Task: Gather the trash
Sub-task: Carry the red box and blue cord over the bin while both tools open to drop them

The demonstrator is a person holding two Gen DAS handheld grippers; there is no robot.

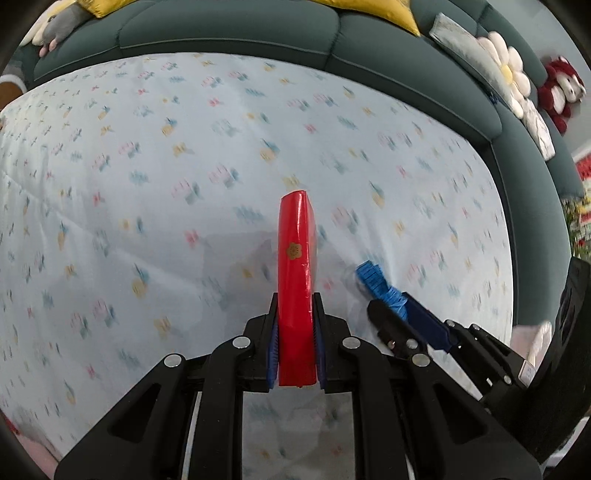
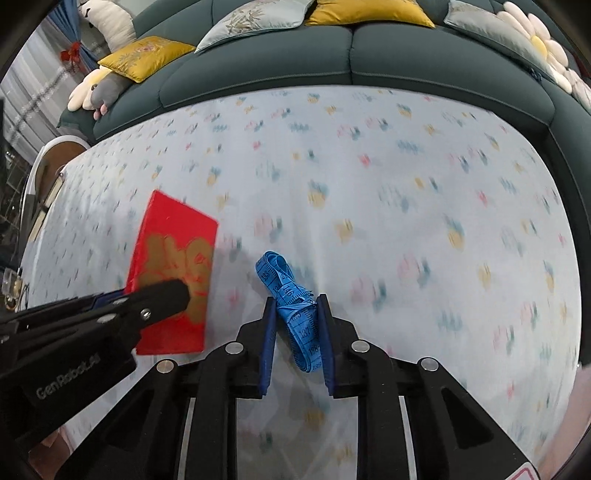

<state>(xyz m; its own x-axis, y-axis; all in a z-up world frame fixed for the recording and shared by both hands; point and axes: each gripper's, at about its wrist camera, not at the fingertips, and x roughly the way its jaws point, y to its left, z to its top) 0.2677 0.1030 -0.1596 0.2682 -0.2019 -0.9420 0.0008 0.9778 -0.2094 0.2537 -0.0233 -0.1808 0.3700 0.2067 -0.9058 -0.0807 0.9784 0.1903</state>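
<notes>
The left gripper (image 1: 295,299) is clamping its 2 jaws narrowly on the lower part of a red envelope (image 1: 296,280), which is standing edge-on between the blue pads (image 1: 272,350) and rising well past the fingertips; a small gold flower is showing on its spine. Seen from the right wrist, the same red envelope (image 2: 173,273) is showing its broad face with gold lettering, with the left gripper (image 2: 173,295) pressing across it. The right gripper (image 2: 295,301) is closing its 2 jaws on a bunched blue measuring tape (image 2: 295,295), whose loops are sticking out ahead of the fingertips and hanging down between the pads, printed numbers visible. Both items are being held just above a pale blue floral bedsheet (image 1: 147,184), side by side and near each other. Beyond the sheet, a dark green padded headboard (image 2: 295,59) is curving around, carrying yellow cushions (image 2: 369,13), a daisy-shaped pillow (image 1: 508,74) and a red plush toy (image 1: 561,88). No container is appearing in either view.
</notes>
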